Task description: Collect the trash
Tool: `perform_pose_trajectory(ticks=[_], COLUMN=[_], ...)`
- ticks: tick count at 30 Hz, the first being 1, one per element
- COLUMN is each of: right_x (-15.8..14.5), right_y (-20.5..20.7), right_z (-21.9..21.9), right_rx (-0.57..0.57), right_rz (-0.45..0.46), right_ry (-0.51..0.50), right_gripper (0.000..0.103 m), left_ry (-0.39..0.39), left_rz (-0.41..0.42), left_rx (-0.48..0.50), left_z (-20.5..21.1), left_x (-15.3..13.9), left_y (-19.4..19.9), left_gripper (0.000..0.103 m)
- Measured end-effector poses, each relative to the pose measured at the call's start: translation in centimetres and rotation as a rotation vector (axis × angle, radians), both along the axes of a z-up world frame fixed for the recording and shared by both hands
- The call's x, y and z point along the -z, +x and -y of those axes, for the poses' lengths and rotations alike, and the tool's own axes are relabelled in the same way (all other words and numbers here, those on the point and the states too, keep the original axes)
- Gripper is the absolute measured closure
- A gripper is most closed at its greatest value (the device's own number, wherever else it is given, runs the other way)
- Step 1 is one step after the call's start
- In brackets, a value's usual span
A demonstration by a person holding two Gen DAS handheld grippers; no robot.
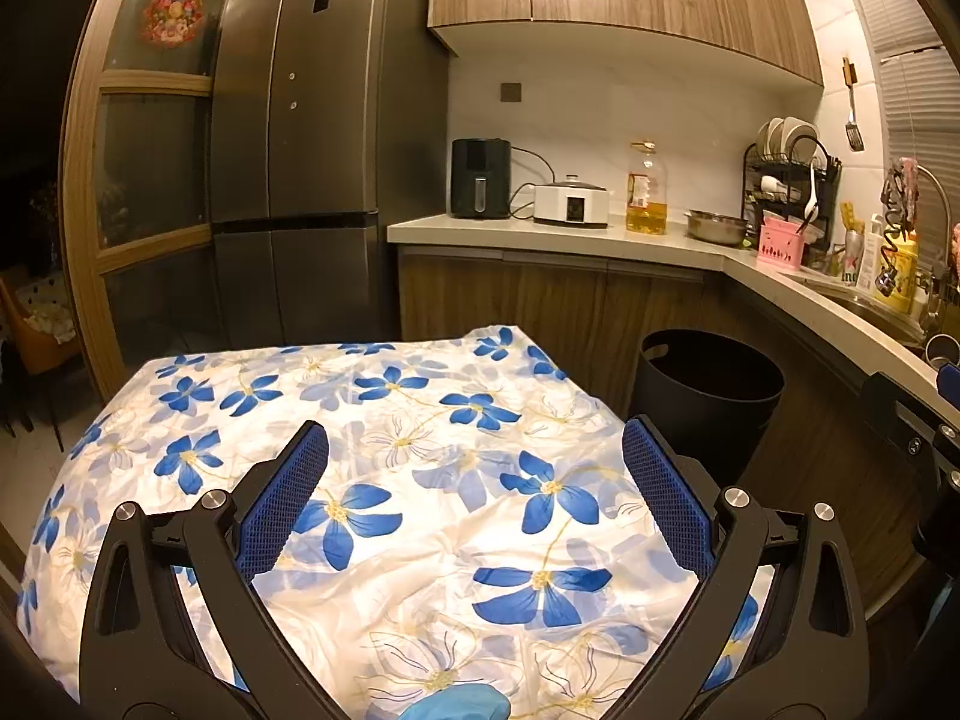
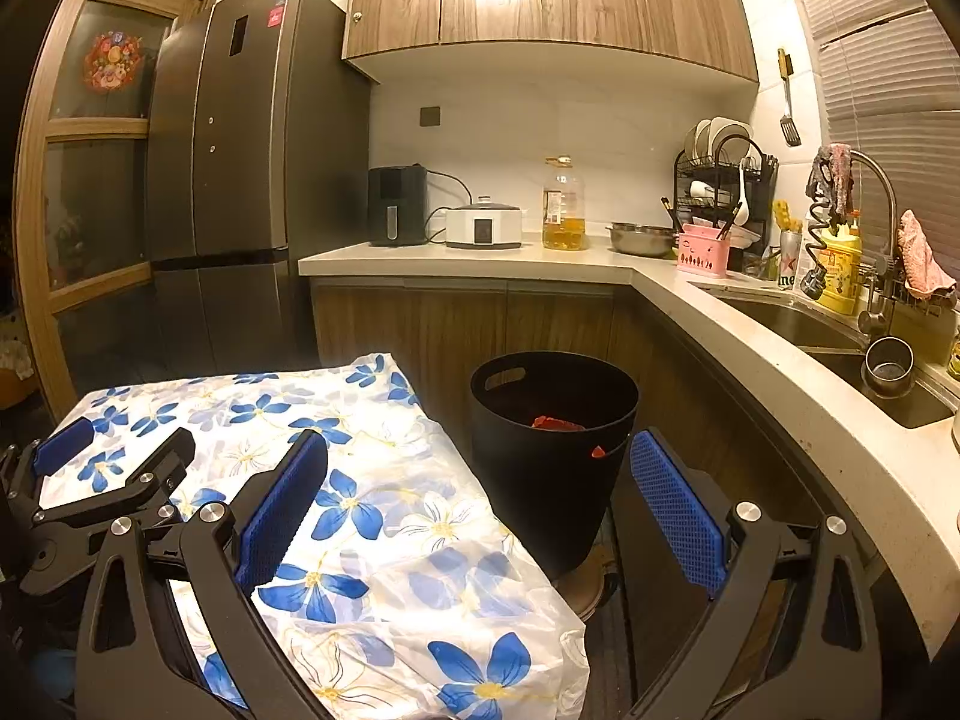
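Observation:
A black trash bin stands on the floor to the right of a table with a blue-flowered cloth. Red trash lies inside the bin. My right gripper is open and empty, over the table's right edge and just in front of the bin. My left gripper is open and empty above the flowered cloth; the bin is to its far right. The left gripper also shows at the left of the right wrist view.
A kitchen counter runs behind and to the right, with an air fryer, cooker, oil bottle, dish rack and sink. A tall fridge stands at the back left.

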State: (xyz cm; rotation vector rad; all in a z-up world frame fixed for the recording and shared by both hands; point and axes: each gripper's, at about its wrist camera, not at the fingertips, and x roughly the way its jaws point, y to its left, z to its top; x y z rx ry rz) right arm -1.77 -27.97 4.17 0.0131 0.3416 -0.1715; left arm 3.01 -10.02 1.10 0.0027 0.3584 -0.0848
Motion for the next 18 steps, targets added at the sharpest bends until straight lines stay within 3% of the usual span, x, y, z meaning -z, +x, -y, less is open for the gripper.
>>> perform_pose_trajectory(ticks=[18], right_x=[-0.05], right_y=[0.29], right_z=[-0.37], right_rx=[-0.010], right_rz=[0.000], right_ry=[0.003], right_gripper=[0.006], left_ry=[-0.001], left_rz=[-0.002], left_rx=[0.001], left_z=[-0.11], left_x=[-0.16], left_y=[-0.03], left_gripper=[0.006])
